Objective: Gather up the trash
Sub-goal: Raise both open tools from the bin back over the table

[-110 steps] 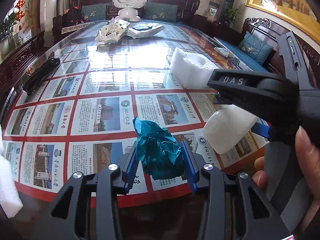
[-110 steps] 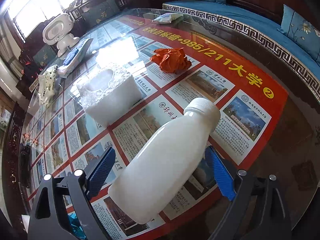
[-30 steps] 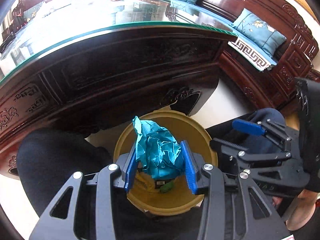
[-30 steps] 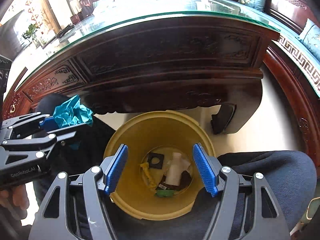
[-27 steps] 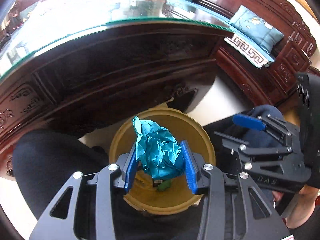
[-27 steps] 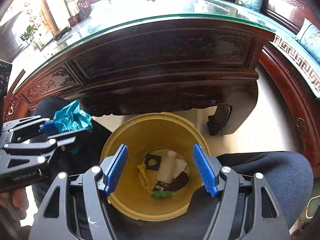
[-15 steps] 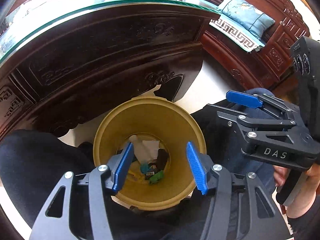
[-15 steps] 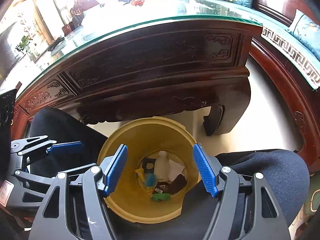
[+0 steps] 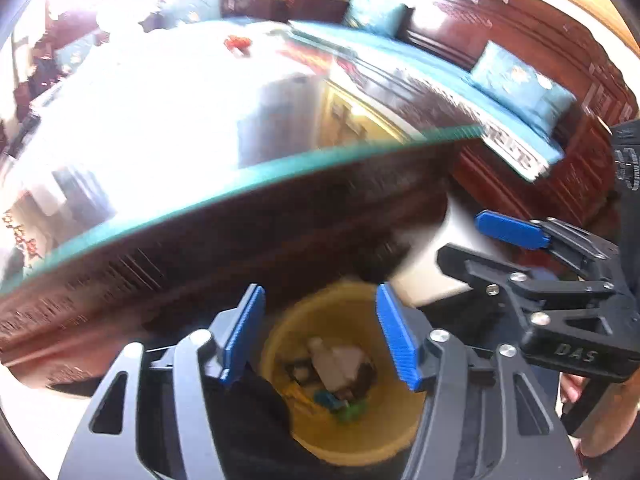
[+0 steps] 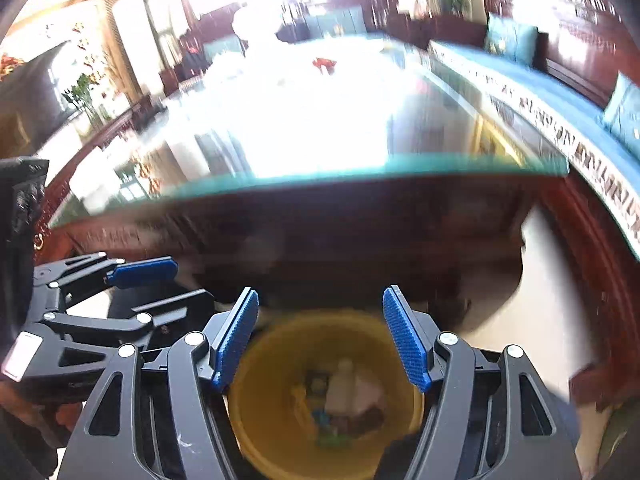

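A yellow bin stands on the floor below me, also in the right wrist view. In it lie a white bottle, the teal paper ball and other scraps. My left gripper is open and empty above the bin. My right gripper is open and empty above it too; it shows at the right of the left wrist view. An orange paper ball lies far off on the glass table. Both views are blurred.
The table's dark carved wooden side rises just beyond the bin. A wooden bench with blue cushions runs along the right. My dark-clothed legs flank the bin. Pale floor shows to the right.
The teal paper ball left my left gripper and now lies in the bin. Both grippers have since tilted up and back, so the tabletop fills more of each view.
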{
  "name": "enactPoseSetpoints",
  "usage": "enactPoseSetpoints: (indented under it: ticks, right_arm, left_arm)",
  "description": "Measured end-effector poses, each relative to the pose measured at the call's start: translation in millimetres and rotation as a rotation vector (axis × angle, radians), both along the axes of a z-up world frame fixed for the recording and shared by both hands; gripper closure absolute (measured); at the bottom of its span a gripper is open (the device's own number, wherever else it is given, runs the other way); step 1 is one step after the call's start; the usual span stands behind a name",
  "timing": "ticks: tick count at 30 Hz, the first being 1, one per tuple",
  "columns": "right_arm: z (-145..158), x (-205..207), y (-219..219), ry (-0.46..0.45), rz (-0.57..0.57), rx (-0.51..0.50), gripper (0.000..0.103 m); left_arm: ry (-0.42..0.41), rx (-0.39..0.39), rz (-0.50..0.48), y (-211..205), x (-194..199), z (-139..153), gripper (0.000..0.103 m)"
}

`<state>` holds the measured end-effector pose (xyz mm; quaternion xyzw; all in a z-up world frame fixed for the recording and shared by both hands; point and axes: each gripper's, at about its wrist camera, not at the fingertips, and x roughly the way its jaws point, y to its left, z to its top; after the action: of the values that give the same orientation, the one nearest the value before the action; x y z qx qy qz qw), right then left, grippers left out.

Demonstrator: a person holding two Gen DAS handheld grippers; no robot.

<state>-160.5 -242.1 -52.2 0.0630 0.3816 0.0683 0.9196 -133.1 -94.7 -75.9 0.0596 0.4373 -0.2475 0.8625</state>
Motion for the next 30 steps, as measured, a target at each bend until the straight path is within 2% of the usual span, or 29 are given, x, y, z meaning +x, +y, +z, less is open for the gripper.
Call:
enactPoseSetpoints:
  ticks: [5, 9, 15, 26, 30]
  right_arm:
    - [31.3, 44.2, 10.6, -0.080, 0.012, -0.013, 0.039]
    - [46.6, 84.8, 19.6, -0.105, 0.032, -0.030, 0.039]
    - [59.1, 150.3, 24.5, -0.118, 0.032, -0.034, 0.039]
    - [51.7, 271.1, 21.4, -0.067, -0.003, -0.016, 0.038]
    - [52.0, 329.3, 12.1, -0.035, -0.016, 0.000, 0.032]
  left_arm:
    - [-0.095, 0.010, 0.070, 10.9, 39.9, 32.1, 0.039]
    - [-0.129, -0.003, 0.126, 18.2, 79.8, 48.4, 0.039]
    - [-0.126, -0.002, 0.205, 22.6, 148.8, 51.8, 0.039]
    - [-0.094, 0.012, 0.294, 28.5, 276.0, 42.2, 0.039]
    - [-0.124, 0.031, 0.335, 27.8, 319.7, 47.8, 0.040]
